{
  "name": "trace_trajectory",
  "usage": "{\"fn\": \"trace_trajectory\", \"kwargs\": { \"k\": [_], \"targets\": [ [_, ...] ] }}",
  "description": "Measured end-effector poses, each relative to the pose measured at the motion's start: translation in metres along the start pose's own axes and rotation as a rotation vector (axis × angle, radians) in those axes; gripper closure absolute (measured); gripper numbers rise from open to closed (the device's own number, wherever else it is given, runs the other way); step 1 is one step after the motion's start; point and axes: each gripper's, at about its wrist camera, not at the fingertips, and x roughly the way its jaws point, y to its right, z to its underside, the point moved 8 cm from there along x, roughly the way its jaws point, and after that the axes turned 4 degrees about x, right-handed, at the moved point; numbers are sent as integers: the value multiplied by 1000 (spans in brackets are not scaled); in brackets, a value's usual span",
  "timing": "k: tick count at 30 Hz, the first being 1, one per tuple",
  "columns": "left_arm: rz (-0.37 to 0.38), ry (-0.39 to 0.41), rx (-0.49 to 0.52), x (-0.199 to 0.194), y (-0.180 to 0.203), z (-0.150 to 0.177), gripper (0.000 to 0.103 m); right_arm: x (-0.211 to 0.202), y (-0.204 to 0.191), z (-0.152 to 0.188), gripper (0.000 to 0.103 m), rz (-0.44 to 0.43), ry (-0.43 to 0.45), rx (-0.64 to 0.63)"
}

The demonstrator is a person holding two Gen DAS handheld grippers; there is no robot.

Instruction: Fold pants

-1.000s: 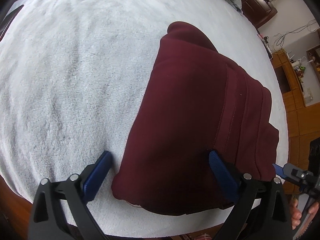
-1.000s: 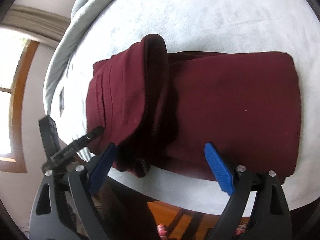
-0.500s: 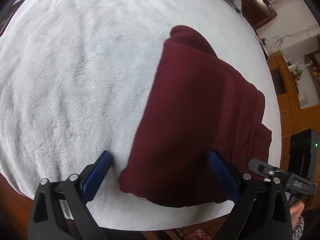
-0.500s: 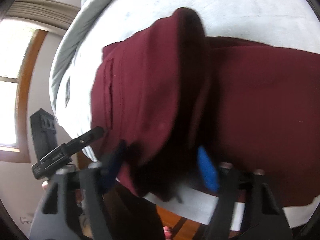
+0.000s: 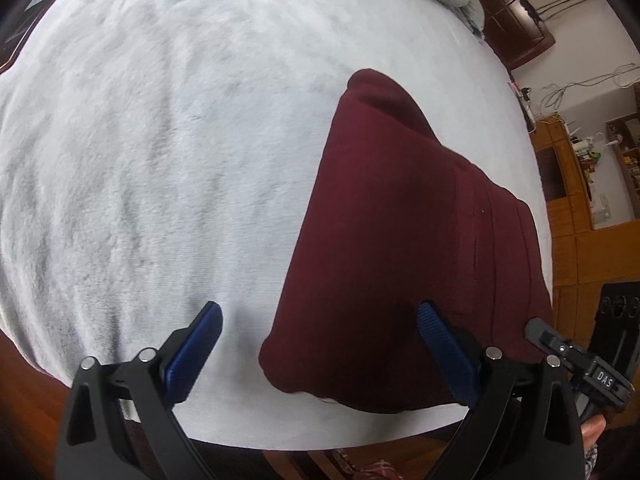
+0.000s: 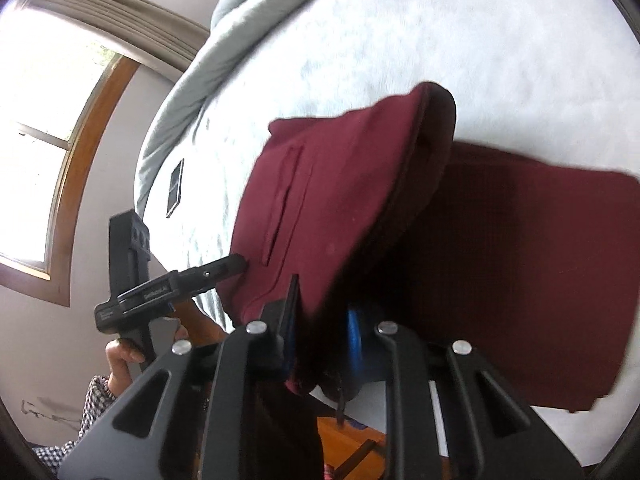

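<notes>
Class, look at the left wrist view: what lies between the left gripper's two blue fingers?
In the left wrist view, the left gripper stands open: bare white blanket by one finger, the pants' near corner by the other.

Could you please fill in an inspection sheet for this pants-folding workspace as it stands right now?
Surface: bed under a white fleece blanket, with bare space beside the garment.
Job's things: maroon pants, folded, near the bed's front edge; one layer is raised off the rest.
Clutter: phone lying flat on the blanket; grey duvet bunched along the far side.
Grippers: left gripper open over the pants' near corner, gripping nothing; right gripper closing, with the raised layer's edge between its pads.
Cables: wires on the wall; nothing seen on the bed.
Surroundings: window, wooden shelves, wooden floor.
</notes>
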Motion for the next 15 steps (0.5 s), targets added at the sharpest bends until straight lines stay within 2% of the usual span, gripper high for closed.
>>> {"fn": "trace_trajectory", "kwargs": {
  "k": [4, 10, 15],
  "targets": [
    [9, -6, 21, 1, 16, 0, 5, -32, 9, -4, 85, 13, 41, -7],
    [-3, -23, 132, 9, 59, 8, 5, -90, 59, 3, 87, 78, 99, 38],
    [-63, -50, 233, 31, 83, 18, 5, -87, 114, 18, 87, 130, 84, 137]
  ]
}}
